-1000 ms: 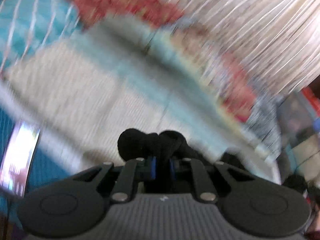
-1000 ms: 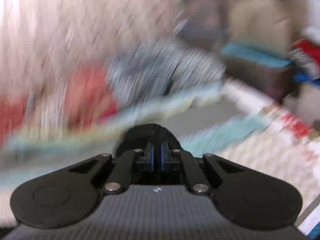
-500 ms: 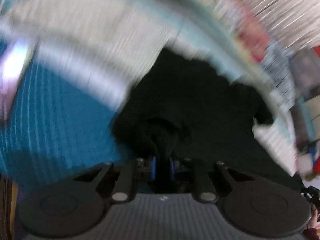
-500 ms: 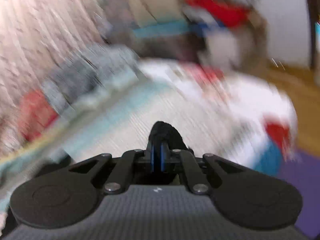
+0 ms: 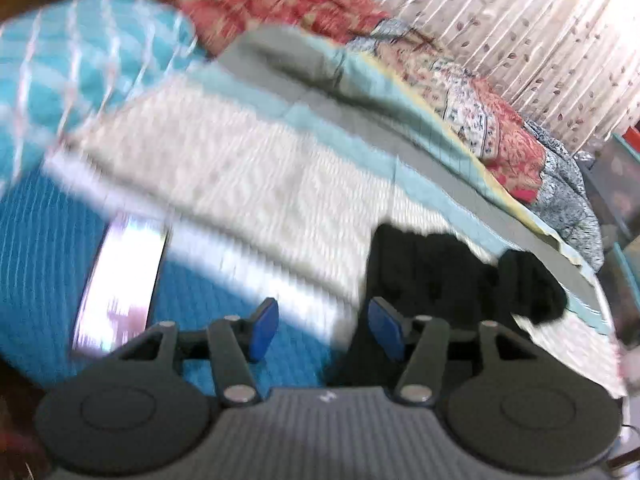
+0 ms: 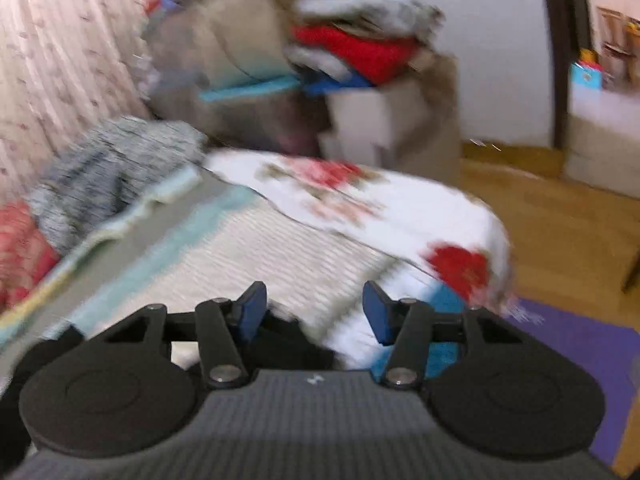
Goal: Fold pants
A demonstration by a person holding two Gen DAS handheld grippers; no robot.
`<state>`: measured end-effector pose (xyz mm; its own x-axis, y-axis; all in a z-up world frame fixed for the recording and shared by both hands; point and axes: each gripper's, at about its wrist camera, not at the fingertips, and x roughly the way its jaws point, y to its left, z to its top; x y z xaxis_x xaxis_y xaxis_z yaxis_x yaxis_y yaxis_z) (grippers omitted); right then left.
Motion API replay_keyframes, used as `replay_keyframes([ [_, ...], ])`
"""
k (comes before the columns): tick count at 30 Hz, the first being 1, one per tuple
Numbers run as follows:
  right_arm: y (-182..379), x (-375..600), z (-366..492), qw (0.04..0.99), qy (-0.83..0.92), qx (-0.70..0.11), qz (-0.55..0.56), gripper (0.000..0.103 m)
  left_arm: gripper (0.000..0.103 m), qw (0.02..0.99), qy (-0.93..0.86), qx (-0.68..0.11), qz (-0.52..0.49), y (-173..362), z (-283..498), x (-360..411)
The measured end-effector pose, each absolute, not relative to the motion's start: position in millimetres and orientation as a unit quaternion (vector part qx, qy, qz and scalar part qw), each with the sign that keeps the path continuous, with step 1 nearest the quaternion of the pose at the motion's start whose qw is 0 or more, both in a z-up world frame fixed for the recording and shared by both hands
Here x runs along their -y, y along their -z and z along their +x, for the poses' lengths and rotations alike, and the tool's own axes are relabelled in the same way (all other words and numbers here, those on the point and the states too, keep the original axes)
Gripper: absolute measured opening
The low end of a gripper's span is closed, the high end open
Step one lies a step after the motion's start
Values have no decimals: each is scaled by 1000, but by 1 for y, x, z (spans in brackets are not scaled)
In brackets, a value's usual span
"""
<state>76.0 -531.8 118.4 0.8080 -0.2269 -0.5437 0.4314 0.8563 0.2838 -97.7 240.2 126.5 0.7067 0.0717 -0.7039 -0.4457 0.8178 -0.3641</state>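
Hovering over the bed (image 5: 248,184), both tongs empty. Left tongs (image 5: 323,330) spread wide, nothing btwn the blue pads (image 5: 264,326). Right tongs (image 6: 316,316) also spread, empty.

Black pants (image 5: 448,268) lie on the cream bedspread just ahead-right of the left tongs, partly under its right pad; in right wrist view a dark bit of them (image 6: 292,344) shows just below/behind the left pad. Shape looks bunched, not flat; both views motion-blurred so can't tell the fold state.

Risks, my read:
- fabric is limp, black on black, so edges are hard to pick; a regrasp may catch only one layer or pinch the bedspread too.
- a bunched heap could slump and undo any fold.
- a shiny flat obj (image 5: 116,292) sits left of the left tongs; a sweep could knock it.
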Motion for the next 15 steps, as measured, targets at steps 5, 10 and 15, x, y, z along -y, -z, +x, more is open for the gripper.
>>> replay_keyframes([
  [5, -113, 470, 138, 931, 57, -286, 219, 56, 59, 893, -103, -386, -208, -101, 19, -236],
  [10, -88, 405, 200, 915, -22, -338, 221, 55, 71, 867, -79, -447, -205, -40, 99, -216],
  [15, -36, 350, 258, 890, -57, -393, 223, 56, 60, 868, -80, -454, -184, -16, 125, -202],
])
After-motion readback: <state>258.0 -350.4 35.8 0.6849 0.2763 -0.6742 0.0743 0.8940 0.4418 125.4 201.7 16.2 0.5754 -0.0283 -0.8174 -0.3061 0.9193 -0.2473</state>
